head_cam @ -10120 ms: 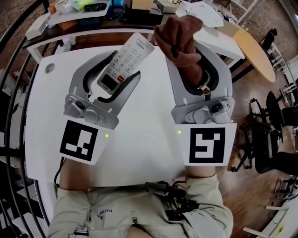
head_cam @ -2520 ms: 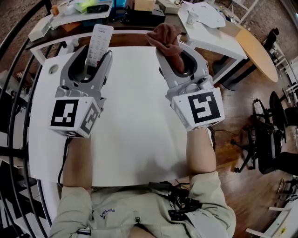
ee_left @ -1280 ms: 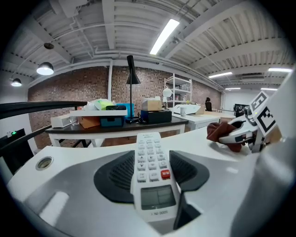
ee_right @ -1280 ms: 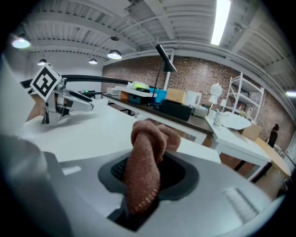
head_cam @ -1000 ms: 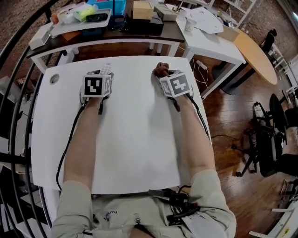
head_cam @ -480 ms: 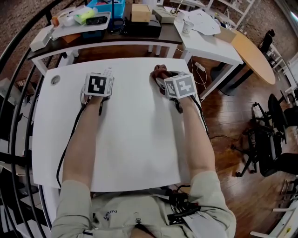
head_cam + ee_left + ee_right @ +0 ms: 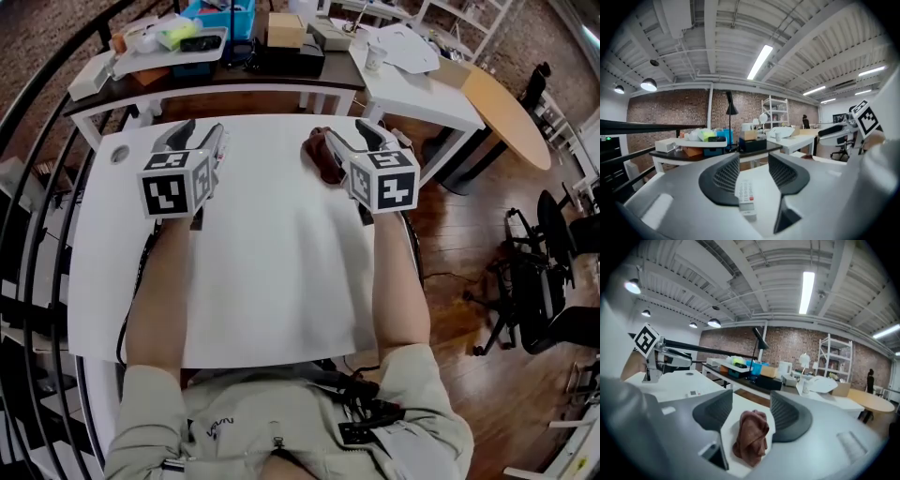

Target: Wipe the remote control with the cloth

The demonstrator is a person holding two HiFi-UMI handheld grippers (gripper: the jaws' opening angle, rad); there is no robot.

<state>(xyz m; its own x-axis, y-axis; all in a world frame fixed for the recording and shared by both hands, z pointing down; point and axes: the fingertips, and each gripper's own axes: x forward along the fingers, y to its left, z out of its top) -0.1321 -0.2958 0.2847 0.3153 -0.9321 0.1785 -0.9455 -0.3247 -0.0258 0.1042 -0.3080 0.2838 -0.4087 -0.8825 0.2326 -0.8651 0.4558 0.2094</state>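
Brown cloth (image 7: pixel 751 434) sits crumpled on the white bench (image 7: pixel 272 262), just below and ahead of the right tongs (image 7: pixel 751 405), whose jaws have just been opening and stand apart, gripping nothing. Under the left tongs (image 7: pixel 753 161) lies the remote control (image 7: pixel 745 197), long axis along their aim, their jaws just eased inward yet open and clear of it. Each pair hangs nearest its own thing, nothing blocking.

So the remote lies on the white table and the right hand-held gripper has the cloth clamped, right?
No. The right hand-held gripper has just been opening its jaws, which stand clear of the cloth lying on the table, as the right gripper view shows. The remote is on the table.
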